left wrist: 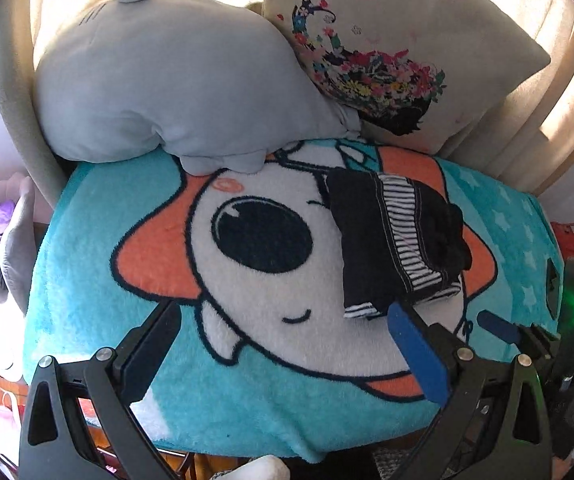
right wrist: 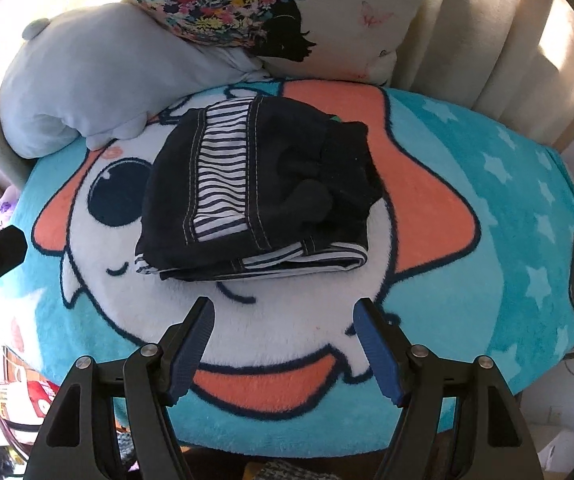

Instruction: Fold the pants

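- Right gripper [right wrist: 283, 320]: jaws wide apart, holding nothing; blue pads hang over the blanket [right wrist: 487, 248] just short of the pants' [right wrist: 255, 184] near edge.
- Left gripper [left wrist: 283, 344]: jaws spread wide, empty; its right pad [left wrist: 415, 352] sits close to the pants' near corner at 2 o'clock. Touching or just above: cannot tell.
- Pants: folded into a compact dark stack with a striped panel on top, at 12 o'clock from the right gripper, mid-blanket. Fold looks finished, or nearly.
- Risk: stack is thick and lumpy on its right side; a nudge from either pad could slide the top layer off or spring the fold open.
- Risk: plush blanket over a rounded surface; a pad dragging on pile could pull the blanket and tip the stack.
- Beyond, at 11 o'clock: grey plush [right wrist: 95, 72], then floral pillow [right wrist: 327, 20]; both clear of the pants.
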The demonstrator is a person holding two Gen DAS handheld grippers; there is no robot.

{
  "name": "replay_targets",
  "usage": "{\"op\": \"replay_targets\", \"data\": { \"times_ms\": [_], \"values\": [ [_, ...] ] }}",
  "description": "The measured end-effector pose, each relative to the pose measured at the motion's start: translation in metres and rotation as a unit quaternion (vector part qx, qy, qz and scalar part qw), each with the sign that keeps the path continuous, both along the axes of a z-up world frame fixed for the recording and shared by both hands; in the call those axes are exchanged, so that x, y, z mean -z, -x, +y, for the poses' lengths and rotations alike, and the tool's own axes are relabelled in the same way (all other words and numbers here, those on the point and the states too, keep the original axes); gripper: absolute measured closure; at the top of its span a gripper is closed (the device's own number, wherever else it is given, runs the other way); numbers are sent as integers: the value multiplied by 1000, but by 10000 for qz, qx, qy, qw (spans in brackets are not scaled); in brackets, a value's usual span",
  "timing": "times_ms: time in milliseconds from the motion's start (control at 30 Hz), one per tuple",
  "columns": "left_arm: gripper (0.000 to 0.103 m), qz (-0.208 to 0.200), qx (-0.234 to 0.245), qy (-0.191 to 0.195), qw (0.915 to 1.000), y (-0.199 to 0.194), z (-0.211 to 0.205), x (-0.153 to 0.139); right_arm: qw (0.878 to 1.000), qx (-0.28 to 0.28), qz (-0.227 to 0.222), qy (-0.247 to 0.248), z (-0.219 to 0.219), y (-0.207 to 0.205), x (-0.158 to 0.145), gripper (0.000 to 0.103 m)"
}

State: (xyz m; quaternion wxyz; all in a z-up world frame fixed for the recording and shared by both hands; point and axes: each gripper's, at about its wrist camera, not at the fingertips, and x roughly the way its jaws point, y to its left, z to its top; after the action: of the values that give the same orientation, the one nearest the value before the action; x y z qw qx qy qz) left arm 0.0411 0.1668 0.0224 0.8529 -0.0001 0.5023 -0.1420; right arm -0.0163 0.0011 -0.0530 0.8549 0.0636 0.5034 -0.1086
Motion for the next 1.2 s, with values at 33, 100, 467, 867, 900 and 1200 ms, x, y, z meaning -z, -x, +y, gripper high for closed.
{"op": "replay_targets", "data": {
  "times_ms": [33,100,467,867,900,1200],
  "values": [
    [0,-57,-19,-12,10000,0,0,-1,10000,0,-1,12,1,0,1,26],
    [0,-155,-10,-53,9999,1,0,-4,10000,-5,62,-2,3,-2,5,26],
    [0,6,122,-125,9998,1,-1,7,9997,-206,125,-24,19,-15,12,25],
    [0,238,162,55,9996,-7,-3,15,9997,-156,181,-13,15,-22,14,24],
    [0,241,170,54,9996,-7,-3,15,9997,-156,186,-15,14,-22,15,24],
    [0,364,192,76,9991,-8,-8,22,9998,-103,184,-54,8,-21,18,24]
  ]
}}
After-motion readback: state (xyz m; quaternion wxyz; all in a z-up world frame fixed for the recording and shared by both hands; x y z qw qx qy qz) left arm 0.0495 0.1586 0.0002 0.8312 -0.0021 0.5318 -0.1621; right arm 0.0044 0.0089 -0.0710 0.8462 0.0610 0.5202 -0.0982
